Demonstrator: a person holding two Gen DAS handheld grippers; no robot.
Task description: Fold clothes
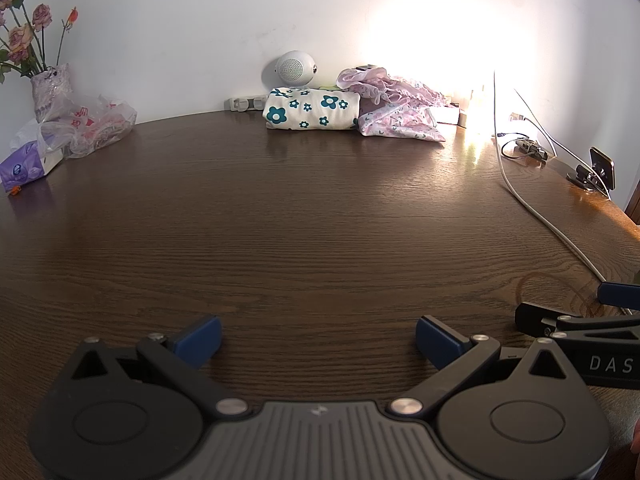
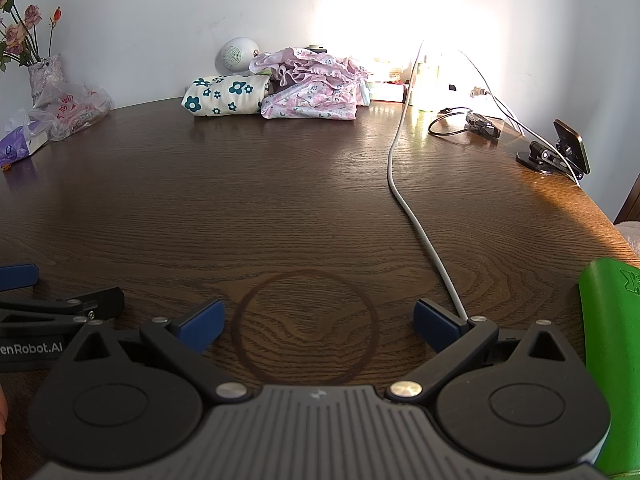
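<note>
1. We hold the left gripper point(image 1: 318, 340) low over the near edge of the dark brown wood-grain bench point(image 1: 320, 208), its blue-padded fingers spread wide with nothing between them.
2. We hold the right gripper point(image 2: 319, 326) just beside it, also at the near edge, spread wide and empty, above a dark ring-shaped stain point(image 2: 306, 326) in the wood.
3. The task's clothes lie well apart from both grippers, at the far edge against the white wall: a folded cream garment with teal flowers point(image 1: 312, 109), and touching it on the right a crumpled heap of pink floral clothes point(image 1: 394, 102).
4. Behind the folded garment stands a round white speaker point(image 1: 291, 67), with a white power strip point(image 1: 248, 103) to its left along the wall.
5. At the far left corner we see a vase of dried roses point(image 1: 50, 84), a clear plastic bag with red print point(image 1: 90, 124) and a purple tissue pack point(image 1: 26, 166).
6. A white cable point(image 2: 404, 184) runs from the far edge down to the near edge, ending by the right gripper's right finger.
7. By the right edge sit a black coiled cable with an adapter point(image 2: 466, 122) and a black phone stand point(image 2: 558, 150).
8. A bright green object point(image 2: 612, 360) lies at the near right corner; we cannot tell what it is.
</note>
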